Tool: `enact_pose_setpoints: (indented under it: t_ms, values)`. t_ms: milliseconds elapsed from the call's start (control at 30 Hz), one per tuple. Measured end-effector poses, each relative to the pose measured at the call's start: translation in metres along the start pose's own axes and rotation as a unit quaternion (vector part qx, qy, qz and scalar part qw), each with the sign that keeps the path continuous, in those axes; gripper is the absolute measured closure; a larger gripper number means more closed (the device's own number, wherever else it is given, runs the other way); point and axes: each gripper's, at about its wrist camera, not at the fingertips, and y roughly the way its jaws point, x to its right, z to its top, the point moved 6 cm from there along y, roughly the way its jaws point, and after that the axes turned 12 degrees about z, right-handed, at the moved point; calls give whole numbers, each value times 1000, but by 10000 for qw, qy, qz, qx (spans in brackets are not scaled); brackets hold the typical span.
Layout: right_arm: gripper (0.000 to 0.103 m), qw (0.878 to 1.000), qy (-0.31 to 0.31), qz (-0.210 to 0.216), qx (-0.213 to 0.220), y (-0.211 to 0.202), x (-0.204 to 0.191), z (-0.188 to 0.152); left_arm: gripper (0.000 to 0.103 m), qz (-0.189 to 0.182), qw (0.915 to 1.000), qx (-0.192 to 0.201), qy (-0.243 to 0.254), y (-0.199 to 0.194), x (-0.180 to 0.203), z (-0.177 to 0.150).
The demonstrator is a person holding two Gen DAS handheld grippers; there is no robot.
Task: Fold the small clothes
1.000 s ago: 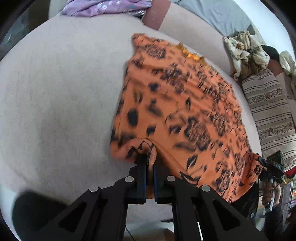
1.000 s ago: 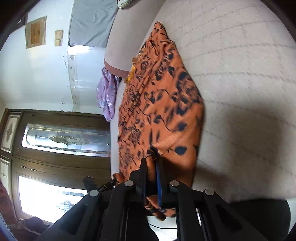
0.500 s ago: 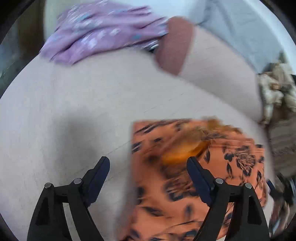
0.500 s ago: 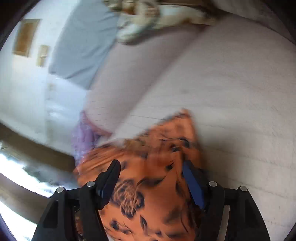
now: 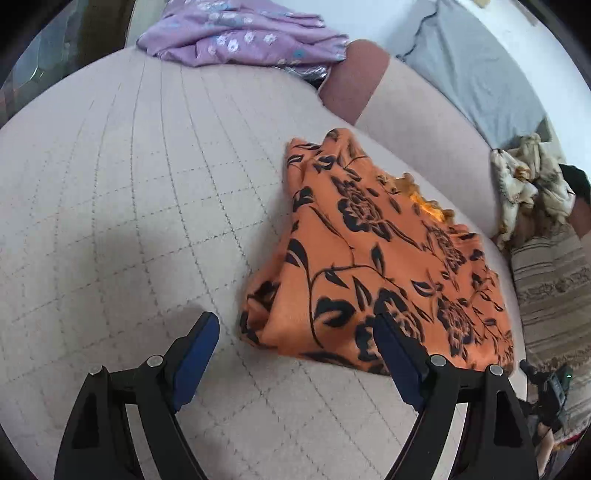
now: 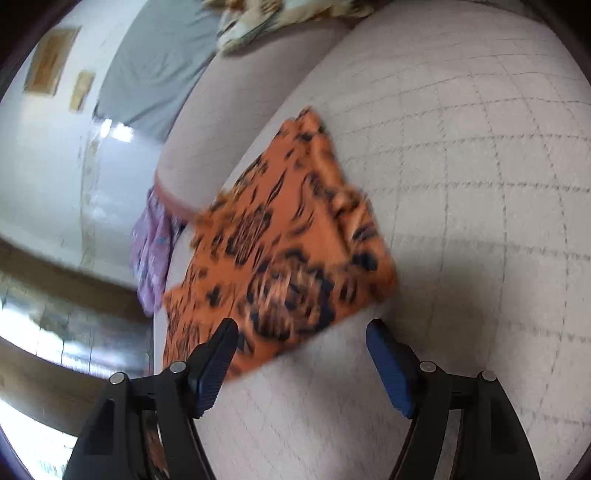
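On pale quilted sofa (image 5: 147, 184), folded orange flowered cloth (image 5: 376, 266), long way running near to far. Left gripper (image 5: 295, 350) and right gripper (image 6: 301, 354) spread wide, just opened, holding nothing.

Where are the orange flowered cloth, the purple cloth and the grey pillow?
orange black-flowered cloth (image 5: 369, 258), left wrist view, middle of folded top.
purple flowered cloth (image 5: 236, 33), left wrist view, its middle.
grey pillow (image 5: 469, 70), left wrist view, its face.

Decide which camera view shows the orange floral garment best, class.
The left wrist view: the orange floral garment is sharp, its folded layers and black print clear. The right wrist view shows it blurred, partly behind the right claw.
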Motion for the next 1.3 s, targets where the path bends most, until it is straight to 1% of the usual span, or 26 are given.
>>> enact_pose_setpoints:
  t_ms: [67,167,233,267,300,333,367,400,433,467,500,533,633,667,767,900,967,1033,1067,1100,1133,1167,1200,1233,1267,1300]
  values:
    - [28,9991,-313,-198,195,-2,-9,17,17,-16,10000,77,-3,3,3,10]
    - [26,9955,-816,-456,141,-3,-21,38,17,-95,9992,-123,373,14,10,15]
    - [26,9880,-1270,-873,-136,8,-17,51,17,-4,9982,-271,541,29,12,13]
    - [26,9859,-1343,-976,-225,12,-14,55,17,53,9979,-194,621,31,15,14]
    - [26,9842,-1365,-1034,-455,24,-7,60,17,113,9971,-103,746,32,20,16]
    - [26,9849,-1304,-942,-633,34,-3,61,18,146,9962,-148,847,35,24,17]
    - [25,9854,-1280,-846,-739,43,-3,58,32,247,9948,-205,965,38,28,18]
    - [25,9835,-1384,-840,-814,52,-5,60,75,409,9922,-267,1147,40,34,19]
    - [25,9803,-1504,-877,-929,57,-9,61,79,556,9900,-348,1251,44,37,20]
    - [35,9785,-1516,-884,-1083,63,-11,60,85,584,9893,-378,1279,44,41,23]
    - [70,9770,-1428,-868,-1326,71,-13,58,86,568,9892,-434,1282,44,45,27]
    - [82,9755,-1373,-785,-1529,77,-15,56,86,588,9891,-445,1274,44,47,30]
    - [83,9700,-1455,-913,-1717,83,-25,57,87,538,9905,-286,1233,29,55,44]
    - [84,9716,-1438,-858,-1675,80,-30,58,87,515,9909,-148,1237,17,56,48]
    - [85,9788,-1496,-399,-1342,55,-70,68,88,329,9907,318,1280,-32,63,61]
    - [86,9738,-1884,-222,-1251,19,-120,62,88,119,9871,773,1397,-89,70,61]
    - [86,9732,-1961,-130,-1198,-6,-135,51,88,56,9870,759,1418,-103,64,44]
    - [85,9745,-1873,-77,-1232,-37,-127,27,86,44,9891,512,1383,-105,44,9]
    - [81,9755,-1778,-67,-1293,-43,-118,17,82,123,9895,306,1409,-94,32,-16]
    - [76,9763,-1614,-157,-1436,-51,-92,-7,76,240,9890,70,1455,-77,17,-42]
    - [66,9752,-1524,-319,-1572,-53,-66,-25,73,380,9883,-157,1467,-63,4,-61]
    - [34,9739,-1401,-495,-1714,-53,-42,-39,72,648,9853,-529,1489,-42,-14,-83]
    - [28,9711,-1171,-894,-1879,-55,-4,-61,74,620,9848,-629,1496,-32,-24,-96]
    - [29,9705,-1098,-1073,-1861,-60,16,-73,74,448,9877,-336,1460,-40,-26,-95]
    - [29,9776,-1304,-741,-1475,-74,14,-75,73,444,9884,-203,1440,-47,-27,-90]
    - [29,9810,-1256,-710,-1294,-84,12,-73,68,590,9876,-175,1444,-52,-27,-82]
